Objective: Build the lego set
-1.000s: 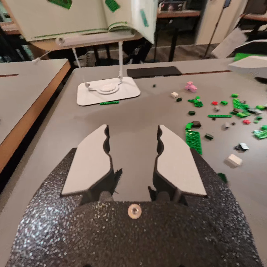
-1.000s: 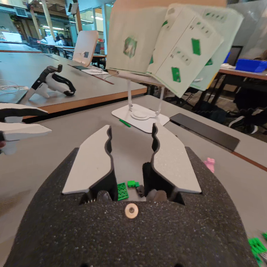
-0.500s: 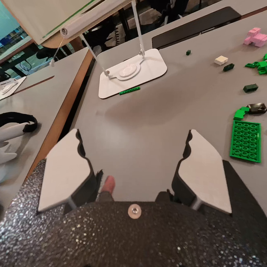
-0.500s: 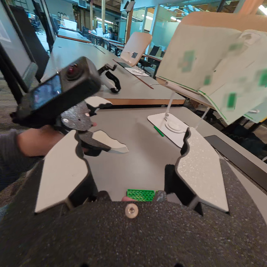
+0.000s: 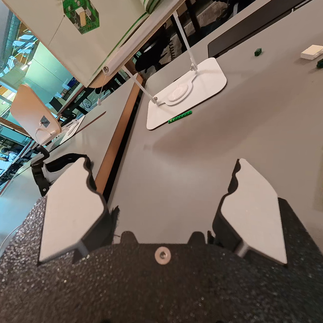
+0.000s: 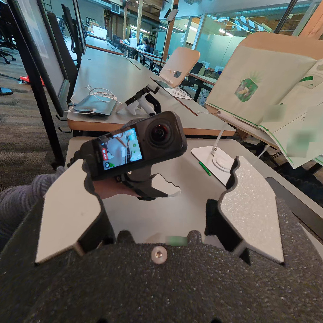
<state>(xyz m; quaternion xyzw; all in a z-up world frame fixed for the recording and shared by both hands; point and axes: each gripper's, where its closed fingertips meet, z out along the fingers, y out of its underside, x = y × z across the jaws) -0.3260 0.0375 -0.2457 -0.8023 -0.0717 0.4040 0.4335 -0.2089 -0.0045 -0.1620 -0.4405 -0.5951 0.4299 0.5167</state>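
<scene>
My left gripper (image 5: 163,162) is open wide and empty above bare grey table; it tilts to the left. My right gripper (image 6: 159,160) is also open wide, with nothing between its fingers. In the right wrist view a hand (image 6: 111,188) holds the left gripper with its black camera (image 6: 136,145) just ahead. A thin green lego strip (image 5: 180,117) lies against the white stand base (image 5: 185,94); it also shows in the right wrist view (image 6: 204,168). The instruction booklet (image 5: 78,21) sits on the stand. A small dark green piece (image 5: 258,52) and a white brick (image 5: 312,54) lie at far right.
A black mat (image 6: 297,201) lies on the table at the right. The table's left edge (image 5: 115,157) borders a gap to a neighbouring table, which holds a spare gripper handle (image 6: 143,104), a pouch with a cable (image 6: 94,104) and another book stand (image 6: 180,66). My hands' fingertips stand some 15 centimeters from each other. To reach the white brick (image 5: 312,54) in a straight line is about 20 centimeters for my left fingers, about 30 centimeters for my right. The small dark green piece (image 5: 258,52) lies some 30 centimeters from my left tips, 35 centimeters from my right tips.
Both grippers opened wider and swung left. The lego pile and green plate left the left wrist view. The left gripper and its camera came close in the right wrist view.
</scene>
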